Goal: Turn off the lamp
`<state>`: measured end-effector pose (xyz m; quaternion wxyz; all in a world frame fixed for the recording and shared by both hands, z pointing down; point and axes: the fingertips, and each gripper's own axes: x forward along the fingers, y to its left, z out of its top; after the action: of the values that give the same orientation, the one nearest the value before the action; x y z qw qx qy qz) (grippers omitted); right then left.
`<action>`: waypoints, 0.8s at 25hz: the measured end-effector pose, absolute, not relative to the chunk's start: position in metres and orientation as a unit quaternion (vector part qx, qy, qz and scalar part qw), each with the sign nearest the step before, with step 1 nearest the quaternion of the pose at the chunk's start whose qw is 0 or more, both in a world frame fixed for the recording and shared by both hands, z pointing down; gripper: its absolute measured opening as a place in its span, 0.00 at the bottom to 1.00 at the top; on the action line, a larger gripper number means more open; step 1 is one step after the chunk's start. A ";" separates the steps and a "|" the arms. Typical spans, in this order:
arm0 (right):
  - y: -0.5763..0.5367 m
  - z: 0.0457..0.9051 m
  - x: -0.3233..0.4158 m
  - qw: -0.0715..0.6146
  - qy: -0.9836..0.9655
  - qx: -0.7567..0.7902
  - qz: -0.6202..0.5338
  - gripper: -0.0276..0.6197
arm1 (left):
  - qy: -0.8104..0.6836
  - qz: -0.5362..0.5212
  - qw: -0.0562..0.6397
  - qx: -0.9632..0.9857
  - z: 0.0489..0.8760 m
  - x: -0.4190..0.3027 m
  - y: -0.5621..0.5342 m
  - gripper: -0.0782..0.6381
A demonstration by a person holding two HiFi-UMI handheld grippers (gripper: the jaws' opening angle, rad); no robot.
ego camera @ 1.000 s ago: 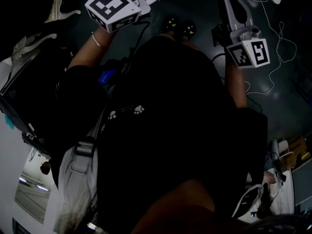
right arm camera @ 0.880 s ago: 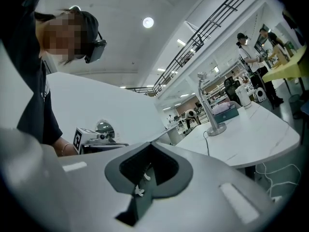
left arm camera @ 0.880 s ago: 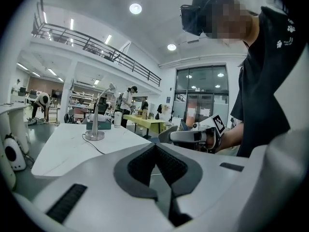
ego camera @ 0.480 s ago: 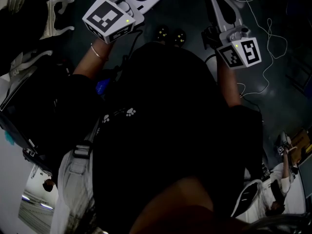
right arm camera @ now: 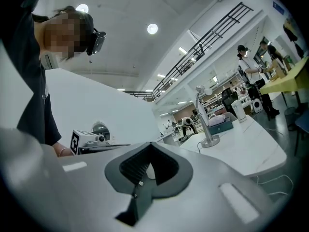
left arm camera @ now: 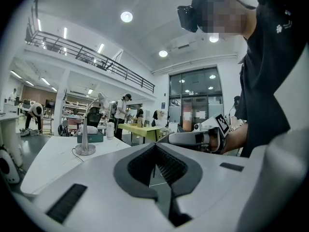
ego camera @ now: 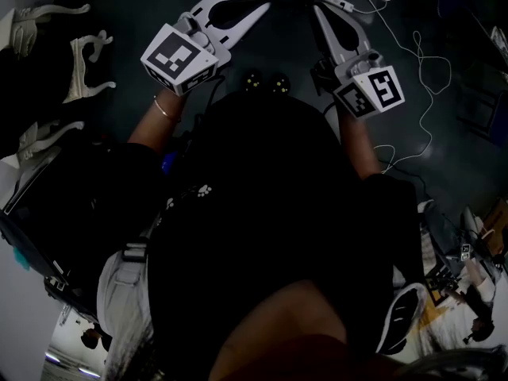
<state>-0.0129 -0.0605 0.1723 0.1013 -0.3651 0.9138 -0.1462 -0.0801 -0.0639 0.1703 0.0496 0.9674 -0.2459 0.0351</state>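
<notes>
The left gripper has a smooth, matt, pale-grey plastic shell; its pads are dark, ribbed and look rubbery. The right gripper shows the same matt plastic and dark ribbed lining. At nine o'clock in the left gripper view, the lamp has a shiny metal base and stem and stands on a smooth white table. In the head view the shirt is matt black cloth. At ten o'clock there, the bracelet is thin bright metal. The floor is dark and smooth.
</notes>
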 end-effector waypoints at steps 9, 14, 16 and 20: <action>-0.054 0.169 -0.016 0.089 0.914 -0.372 -0.137 0.04 | -0.238 0.029 0.053 0.969 0.164 -0.068 -0.061 0.12; -0.048 0.170 -0.011 0.082 0.914 -0.374 -0.137 0.04 | -0.232 0.029 0.054 0.971 0.164 -0.059 -0.056 0.12; -0.048 0.170 -0.013 0.080 0.914 -0.373 -0.138 0.04 | -0.228 0.027 0.056 0.972 0.165 -0.060 -0.054 0.12; -0.051 0.172 -0.024 0.076 0.915 -0.371 -0.142 0.04 | -0.230 0.032 0.072 0.970 0.171 -0.069 -0.056 0.12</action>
<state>-0.0240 -0.0514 0.1723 0.0758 -0.3711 0.9146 -0.1416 -0.0694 -0.0564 0.1706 0.0719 0.9699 -0.2304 0.0319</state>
